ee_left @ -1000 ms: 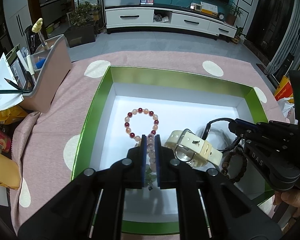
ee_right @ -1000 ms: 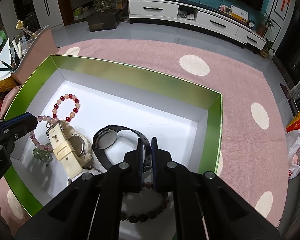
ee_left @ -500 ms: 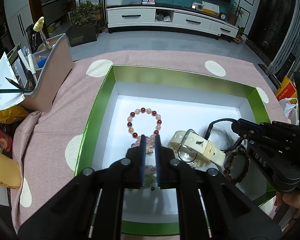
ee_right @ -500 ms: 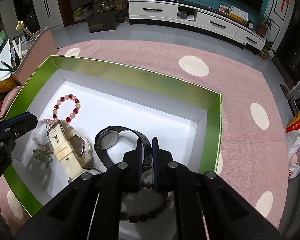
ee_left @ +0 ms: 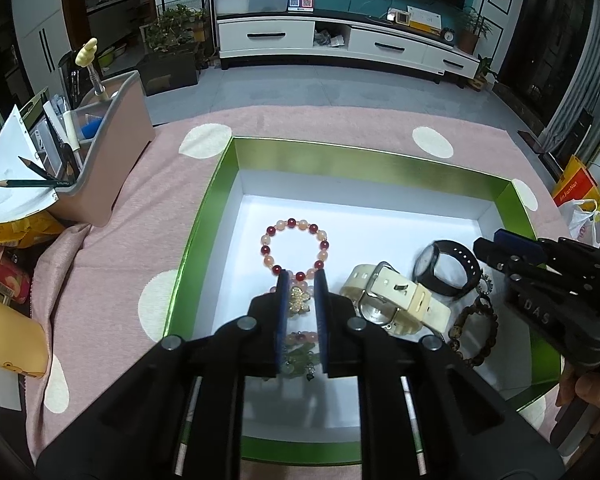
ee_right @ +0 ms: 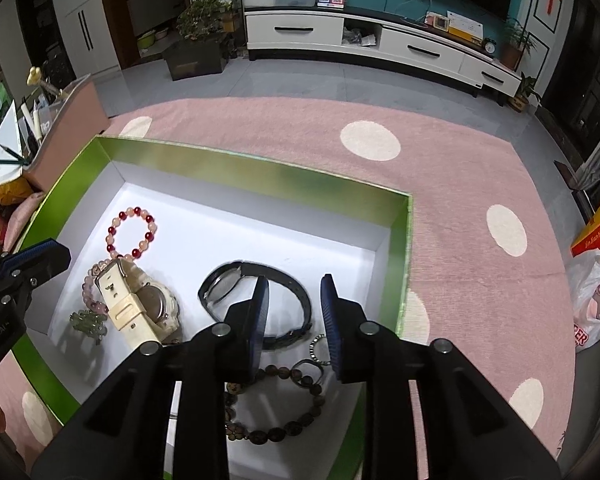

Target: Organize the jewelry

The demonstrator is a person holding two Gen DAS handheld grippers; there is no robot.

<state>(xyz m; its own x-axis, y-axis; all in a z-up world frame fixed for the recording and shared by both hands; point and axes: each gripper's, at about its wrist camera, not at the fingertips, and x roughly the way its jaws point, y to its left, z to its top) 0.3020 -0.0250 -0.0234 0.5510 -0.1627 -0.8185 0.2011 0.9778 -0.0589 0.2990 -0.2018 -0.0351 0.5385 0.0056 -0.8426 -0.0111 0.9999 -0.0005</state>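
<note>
A green-walled box with a white floor holds the jewelry. In it lie a red and peach bead bracelet, a pale pink bracelet with a green charm, a cream watch, a black watch and a brown bead bracelet. My left gripper is open by a narrow gap above the pink bracelet. My right gripper is open above the black watch, with the brown bracelet just below it. The cream watch lies to its left.
The box stands on a pink cloth with cream dots. A pink stationery holder with pencils stands to the left of the box. Snack packets lie at the far left, a plastic bag at the far right.
Both grippers have opened. The left let go of the pink bracelet, which now lies on the box floor. The right let go of the black watch strap. Both have drawn back a little.
</note>
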